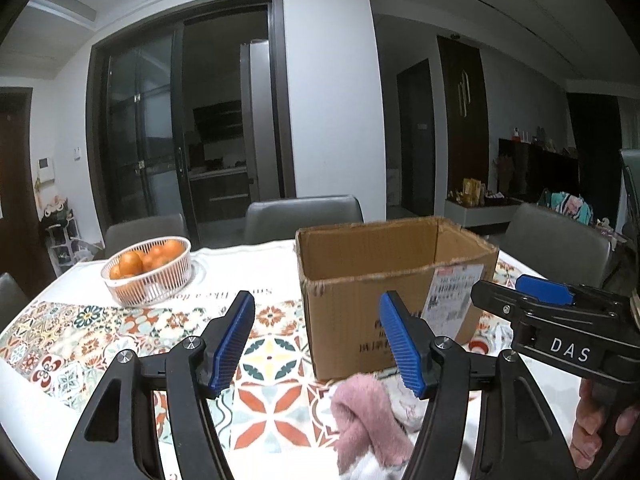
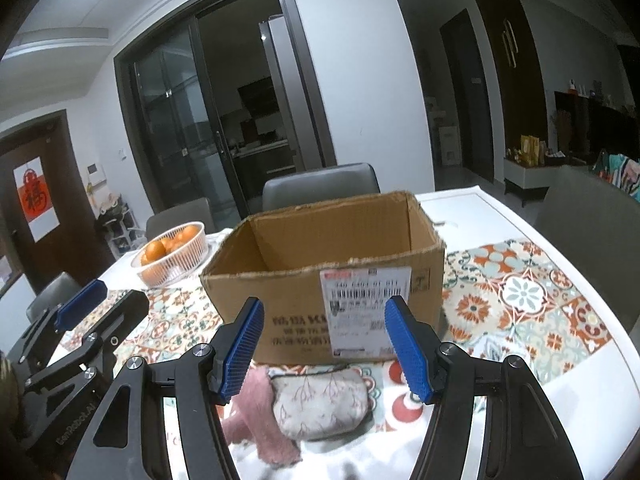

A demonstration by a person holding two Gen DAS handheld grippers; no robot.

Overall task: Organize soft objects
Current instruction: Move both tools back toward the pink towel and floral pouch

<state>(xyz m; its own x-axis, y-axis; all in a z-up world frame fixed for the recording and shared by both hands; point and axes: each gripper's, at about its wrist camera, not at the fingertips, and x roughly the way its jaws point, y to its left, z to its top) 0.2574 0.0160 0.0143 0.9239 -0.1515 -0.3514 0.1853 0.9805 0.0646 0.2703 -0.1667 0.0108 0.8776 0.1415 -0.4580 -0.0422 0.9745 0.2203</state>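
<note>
Both grippers are held over a table w/ a patterned tablecloth (image 2: 520,292). The left gripper (image 1: 318,336) is seen w/ its 2 blue fingers spread wide apart, nothing between them; released. The right gripper (image 2: 324,346) is likewise seen spread wide, nothing clamped; released.

A pink fuzzy cloth (image 1: 368,416) is seen lying on the tablecloth just in front of the cardboard box (image 1: 360,292), low in the left wrist view, near the inner side of the left gripper's right-hand finger. Whether cloth & finger are touching cannot be told. Beside it, a pale floral pouch (image 2: 320,404) is seen, lying flat, w/ a zip along its top edge. In the right wrist view the cloth is partly draped along the pouch's left side, touching it, & both are framed between the right gripper's fingers, below the tips.

The box is open at the top, flaps torn off, interior appearing bare as far as is visible; a white shipping label (image 2: 366,304) is stuck on its near face. A white basket of oranges (image 1: 148,276) is placed to the left of the box, well apart from the soft items. Grey chairs (image 2: 320,184) are seen behind the table, approx. at its far edge.

Each gripper is also caught at the edge of the other's view.
</note>
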